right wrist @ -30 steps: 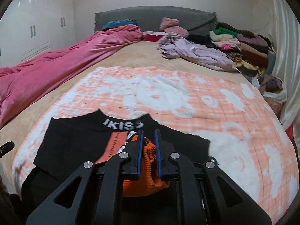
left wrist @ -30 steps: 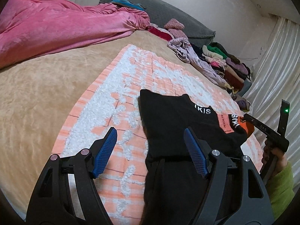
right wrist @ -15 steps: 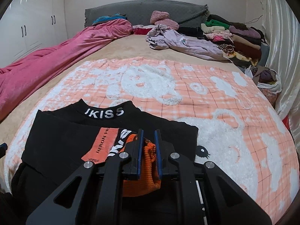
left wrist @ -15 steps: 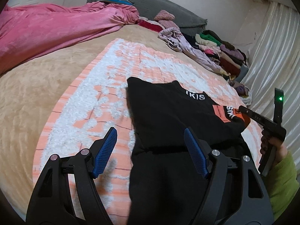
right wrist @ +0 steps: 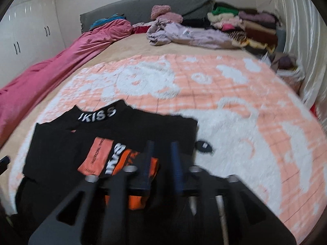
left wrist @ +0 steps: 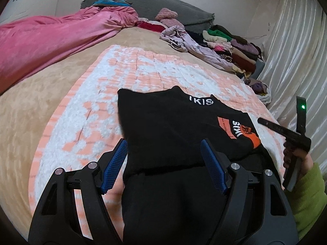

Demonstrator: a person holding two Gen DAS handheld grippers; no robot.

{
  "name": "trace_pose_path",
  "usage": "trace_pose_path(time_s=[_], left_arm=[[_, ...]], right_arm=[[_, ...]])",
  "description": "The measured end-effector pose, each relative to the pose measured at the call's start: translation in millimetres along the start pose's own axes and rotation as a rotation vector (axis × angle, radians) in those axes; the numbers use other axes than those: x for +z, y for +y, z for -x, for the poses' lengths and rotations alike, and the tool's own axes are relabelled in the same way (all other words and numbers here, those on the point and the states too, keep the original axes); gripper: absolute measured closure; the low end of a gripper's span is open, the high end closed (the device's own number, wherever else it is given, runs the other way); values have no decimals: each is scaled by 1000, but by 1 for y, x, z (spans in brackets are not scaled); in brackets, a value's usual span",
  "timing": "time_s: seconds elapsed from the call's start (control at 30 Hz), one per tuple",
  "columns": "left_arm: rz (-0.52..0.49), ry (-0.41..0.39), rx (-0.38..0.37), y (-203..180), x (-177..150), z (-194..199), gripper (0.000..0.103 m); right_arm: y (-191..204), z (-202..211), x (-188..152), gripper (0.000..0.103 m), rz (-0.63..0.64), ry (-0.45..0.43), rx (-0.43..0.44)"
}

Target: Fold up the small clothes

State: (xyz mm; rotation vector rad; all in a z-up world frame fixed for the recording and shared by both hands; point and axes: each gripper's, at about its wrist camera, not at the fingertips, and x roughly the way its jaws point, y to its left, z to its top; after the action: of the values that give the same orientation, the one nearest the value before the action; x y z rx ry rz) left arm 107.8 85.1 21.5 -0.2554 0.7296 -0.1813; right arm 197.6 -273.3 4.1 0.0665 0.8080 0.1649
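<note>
A black top (left wrist: 163,126) with white collar lettering and an orange cuff lies on the orange and white blanket (left wrist: 143,69), its sleeve folded across the body. My left gripper (left wrist: 163,159) is open, its blue pads on either side of the top's lower part. In the right wrist view the top (right wrist: 114,134) lies at lower left. My right gripper (right wrist: 162,159) has its jaws apart and holds nothing; the orange cuff (right wrist: 143,163) lies just left of it. The right gripper also shows in the left wrist view (left wrist: 286,130).
A pink duvet (left wrist: 51,40) lies along the left of the bed. A lilac garment (right wrist: 194,34) and a stack of folded clothes (right wrist: 245,22) sit at the far right by the grey headboard (right wrist: 163,2). A curtain (left wrist: 296,51) hangs on the right.
My right gripper has opened and let go of the orange cuff, which now lies on the top. It has shifted to the right. My left gripper stays open over the top.
</note>
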Motion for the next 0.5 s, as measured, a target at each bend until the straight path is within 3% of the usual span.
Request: trace_pose_path(time_s=[0.17,0.33,0.37,0.43,0.5], left_arm=[[-27,35,21,-12,15,-25,37],[-73,42,68,-31,25,-54,37],[-72,49,75,-32,25,-60,37],[-64,57,80,-32,21,-71,32],[-61,53,83,-30,16,-77,32]], right_arm=[[-1,-11,-14,76,-61,65,83],[6,-33,-23,67,-62,124,90],[8,-36,-25,68,-64,129,97],[14,-39,-27,84,-38,114,87],[18,-36,-26,90,-20,93,94]])
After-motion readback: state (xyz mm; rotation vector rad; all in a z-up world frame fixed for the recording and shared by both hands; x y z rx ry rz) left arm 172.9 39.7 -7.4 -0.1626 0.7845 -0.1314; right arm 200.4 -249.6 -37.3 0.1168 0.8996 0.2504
